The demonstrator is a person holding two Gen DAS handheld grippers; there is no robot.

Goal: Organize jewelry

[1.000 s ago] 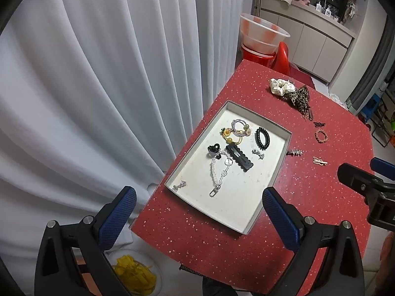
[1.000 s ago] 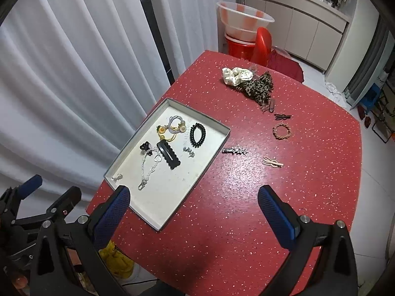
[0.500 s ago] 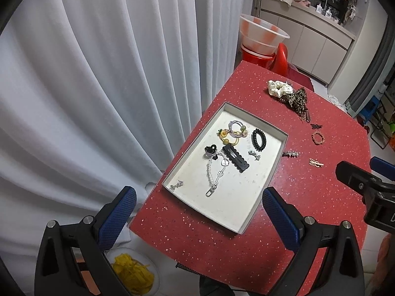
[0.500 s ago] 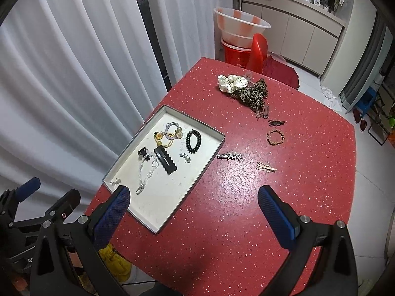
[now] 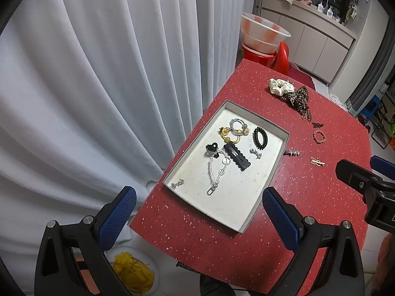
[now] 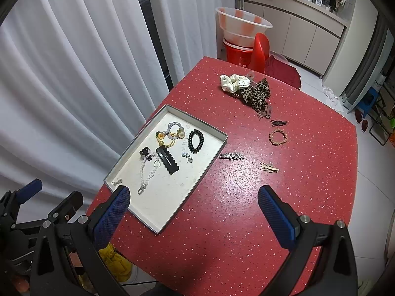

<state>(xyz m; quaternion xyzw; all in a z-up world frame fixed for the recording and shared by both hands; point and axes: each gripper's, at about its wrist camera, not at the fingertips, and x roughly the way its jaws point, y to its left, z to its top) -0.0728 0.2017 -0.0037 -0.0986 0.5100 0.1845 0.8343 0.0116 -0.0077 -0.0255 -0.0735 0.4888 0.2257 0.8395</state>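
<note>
A shallow grey tray [image 5: 246, 227] [image 6: 158, 229] lies on the red speckled table [image 5: 308, 197] [image 6: 246, 209]. In it are a black scalloped clip [image 5: 237, 157] [image 6: 167, 159], a black coil tie [image 5: 260, 137] [image 6: 196, 141], bead hair ties [image 5: 234, 128], a clear chain [image 5: 217, 172] and small silver pieces. Loose on the table are a star clip [image 6: 232, 156] [image 5: 291, 152], a gold clip [image 6: 268, 167], a braided ring [image 6: 277, 137], a dark clip [image 6: 279, 122] and two scrunchies [image 6: 244, 86]. Both grippers, left [image 5: 198, 215] and right [image 6: 193, 213], hover high above the near edge, open and empty.
White curtains [image 5: 98, 74] hang left of the table. A red stool with a clear basin [image 6: 242, 27] stands behind it, cabinets farther back. A bowl of yellow stuff [image 5: 133, 271] sits on the floor below the near-left corner. The right gripper's body [image 5: 365, 187] shows at the left view's right edge.
Both grippers have risen and drawn back from the table, so the tray and loose pieces look smaller and farther. Nothing on the table has moved.
</note>
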